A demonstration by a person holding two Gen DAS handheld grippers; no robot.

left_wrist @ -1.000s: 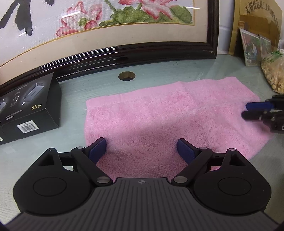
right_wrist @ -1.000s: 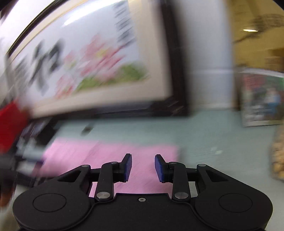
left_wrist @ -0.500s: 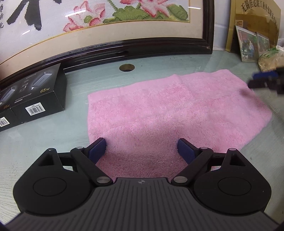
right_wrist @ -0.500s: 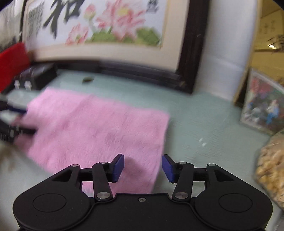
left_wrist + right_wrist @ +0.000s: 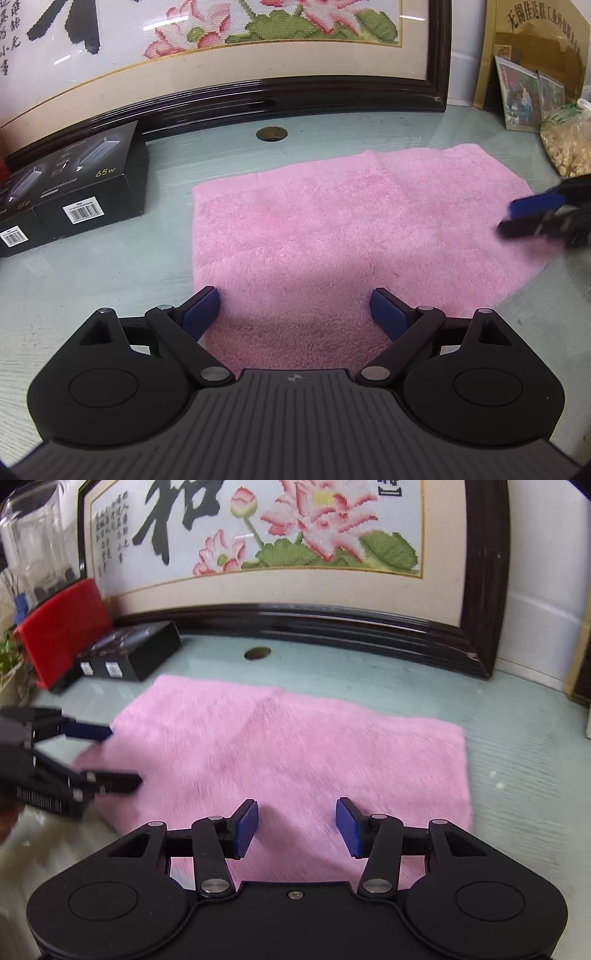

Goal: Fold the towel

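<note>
Towel (image 5: 332,236) flat, beneath both spread tools, seemingly untouched

Bright, even light — glare streaks cross the framed picture's glass (image 5: 236,44). Fisheye bends the edges. The right-wrist view is motion-blurred — the towel (image 5: 295,746) smears.

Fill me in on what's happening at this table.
A person is working a handheld gripper in each hand over a pink towel spread flat on the table. The left gripper and right gripper both have their jaws open above the towel's near edge, gripping nothing. No fold has been made yet.
</note>
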